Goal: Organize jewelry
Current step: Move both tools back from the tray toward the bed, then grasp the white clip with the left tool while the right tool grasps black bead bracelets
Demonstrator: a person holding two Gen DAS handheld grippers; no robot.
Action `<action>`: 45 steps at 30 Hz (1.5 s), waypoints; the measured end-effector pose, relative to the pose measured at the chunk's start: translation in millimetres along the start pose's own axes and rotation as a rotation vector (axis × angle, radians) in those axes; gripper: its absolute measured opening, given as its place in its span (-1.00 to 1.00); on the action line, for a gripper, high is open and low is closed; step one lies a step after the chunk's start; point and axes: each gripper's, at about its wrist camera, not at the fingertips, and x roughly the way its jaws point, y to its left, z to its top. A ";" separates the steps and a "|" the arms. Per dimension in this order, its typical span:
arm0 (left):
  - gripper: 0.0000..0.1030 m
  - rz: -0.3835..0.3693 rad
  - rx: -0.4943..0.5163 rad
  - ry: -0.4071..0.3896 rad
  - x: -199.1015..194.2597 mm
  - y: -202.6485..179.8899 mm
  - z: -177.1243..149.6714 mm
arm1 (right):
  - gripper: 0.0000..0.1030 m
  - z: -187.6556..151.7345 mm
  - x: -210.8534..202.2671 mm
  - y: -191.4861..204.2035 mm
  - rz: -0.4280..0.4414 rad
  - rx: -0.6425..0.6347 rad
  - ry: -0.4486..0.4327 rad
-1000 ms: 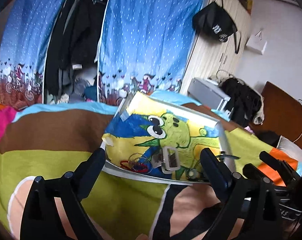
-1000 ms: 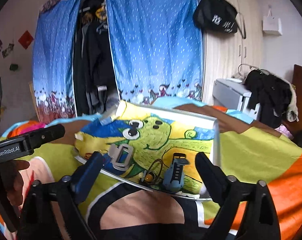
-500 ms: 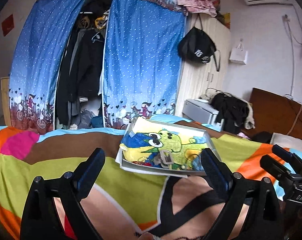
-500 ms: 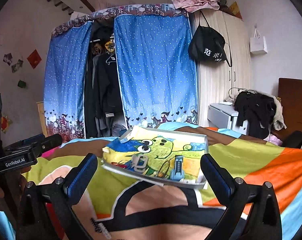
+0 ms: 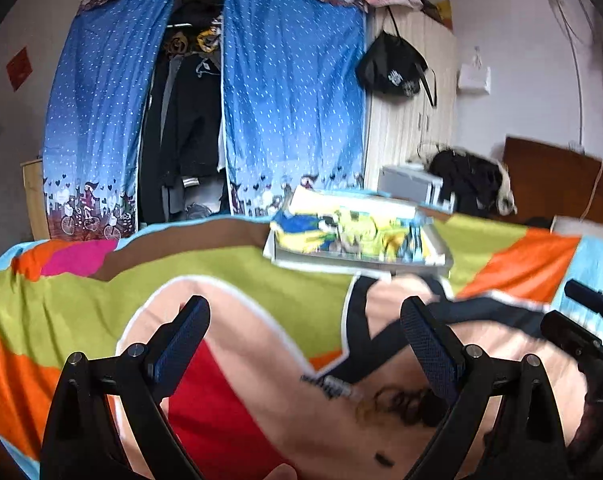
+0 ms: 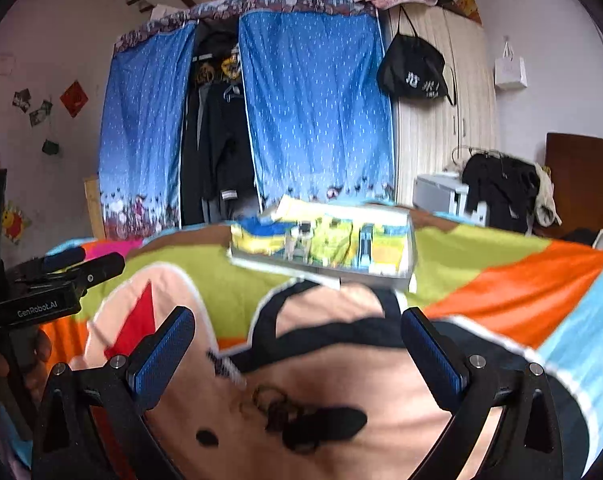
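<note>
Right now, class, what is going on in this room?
A person holds a gripper in each hand over a bed with a bright patchwork blanket. The left gripper and the right gripper are both open and hold nothing. Farther up the bed sits a shallow tray lined with a cartoon cloth, with small items in it too blurred to name. Neither gripper is touching the tray. Blue curtains hang behind.

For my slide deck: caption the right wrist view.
Open right gripper above a colourful blanket, facing the jewelry tray.
</note>
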 end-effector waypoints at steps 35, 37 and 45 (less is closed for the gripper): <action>0.81 -0.211 0.047 0.617 118.8 1.0 -115.1 | 1.00 -116.9 76.4 -43.8 0.079 0.146 0.499; 0.81 -0.221 0.021 0.629 123.3 4.0 -114.6 | 1.00 -115.3 84.3 -42.9 0.090 0.135 0.506; 0.81 -0.236 -0.048 0.659 136.6 12.1 -111.8 | 1.00 -114.0 113.9 -39.7 0.117 0.082 0.543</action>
